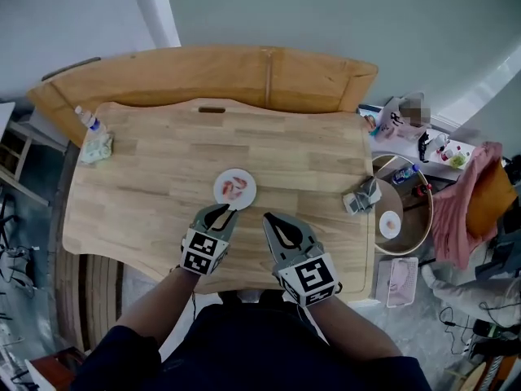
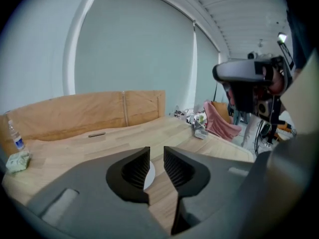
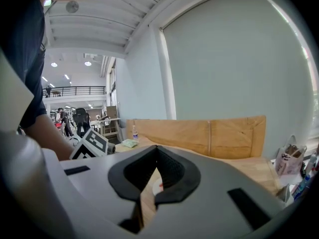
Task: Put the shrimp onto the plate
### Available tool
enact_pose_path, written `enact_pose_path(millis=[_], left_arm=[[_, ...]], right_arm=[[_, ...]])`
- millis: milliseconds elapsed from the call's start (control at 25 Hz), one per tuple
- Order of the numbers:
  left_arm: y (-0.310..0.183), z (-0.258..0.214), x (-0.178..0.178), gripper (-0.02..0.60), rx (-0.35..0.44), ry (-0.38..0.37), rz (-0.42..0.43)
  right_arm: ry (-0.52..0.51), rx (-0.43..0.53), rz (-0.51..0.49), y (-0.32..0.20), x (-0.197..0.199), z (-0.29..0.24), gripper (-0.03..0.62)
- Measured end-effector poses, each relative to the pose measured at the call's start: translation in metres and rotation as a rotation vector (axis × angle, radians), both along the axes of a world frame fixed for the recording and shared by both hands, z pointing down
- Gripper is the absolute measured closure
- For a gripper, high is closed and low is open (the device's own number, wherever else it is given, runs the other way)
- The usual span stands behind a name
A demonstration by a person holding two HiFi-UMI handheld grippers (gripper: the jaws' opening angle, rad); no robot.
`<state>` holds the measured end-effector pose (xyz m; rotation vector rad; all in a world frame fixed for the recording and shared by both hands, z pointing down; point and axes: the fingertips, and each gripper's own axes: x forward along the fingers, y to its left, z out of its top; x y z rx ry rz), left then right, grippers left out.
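A small white plate (image 1: 234, 188) with pink shrimp (image 1: 237, 186) on it sits near the middle of the wooden table (image 1: 155, 169). My left gripper (image 1: 231, 210) hovers just in front of the plate's near edge, jaws a narrow gap apart and holding nothing. My right gripper (image 1: 267, 217) is to its right, jaws closed together and empty. In the left gripper view, a sliver of the plate (image 2: 150, 176) shows behind the left gripper (image 2: 156, 153). The right gripper view shows the plate (image 3: 156, 186) through the slit below the right gripper (image 3: 157, 147).
A water bottle (image 1: 88, 121) and a crumpled greenish cloth (image 1: 96, 147) lie at the table's far left corner. A grey crumpled object (image 1: 362, 195) sits at the right edge. Cardboard (image 1: 269, 76) stands behind the table. A round wooden stool (image 1: 404, 218) with clutter stands to the right.
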<state>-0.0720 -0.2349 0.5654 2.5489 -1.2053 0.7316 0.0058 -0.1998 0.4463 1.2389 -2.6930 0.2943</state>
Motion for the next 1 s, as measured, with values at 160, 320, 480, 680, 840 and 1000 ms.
enact_pose_path(millis=[160, 320, 480, 680, 840, 1000], left_arm=[[0.023, -0.032, -0.009, 0.491, 0.022, 0.070, -0.043], [0.047, -0.064, -0.008, 0.502, 0.053, 0.121, -0.020], [0.066, -0.100, -0.011, 0.526, 0.093, 0.182, -0.008], [0.079, -0.136, -0.015, 0.547, 0.140, 0.255, -0.002], [0.094, -0.156, -0.014, 0.573, 0.170, 0.303, 0.009], [0.106, -0.167, -0.012, 0.575, 0.184, 0.347, 0.014]], right_arm=[[-0.005, 0.007, -0.011, 0.008, -0.010, -0.006, 0.585], [-0.003, 0.021, -0.023, 0.014, -0.019, -0.014, 0.585], [-0.006, 0.031, -0.030, 0.022, -0.027, -0.020, 0.585], [-0.007, 0.035, -0.043, 0.028, -0.038, -0.022, 0.584], [-0.004, 0.048, -0.052, 0.037, -0.044, -0.028, 0.584], [-0.005, 0.060, -0.051, 0.043, -0.047, -0.033, 0.585]])
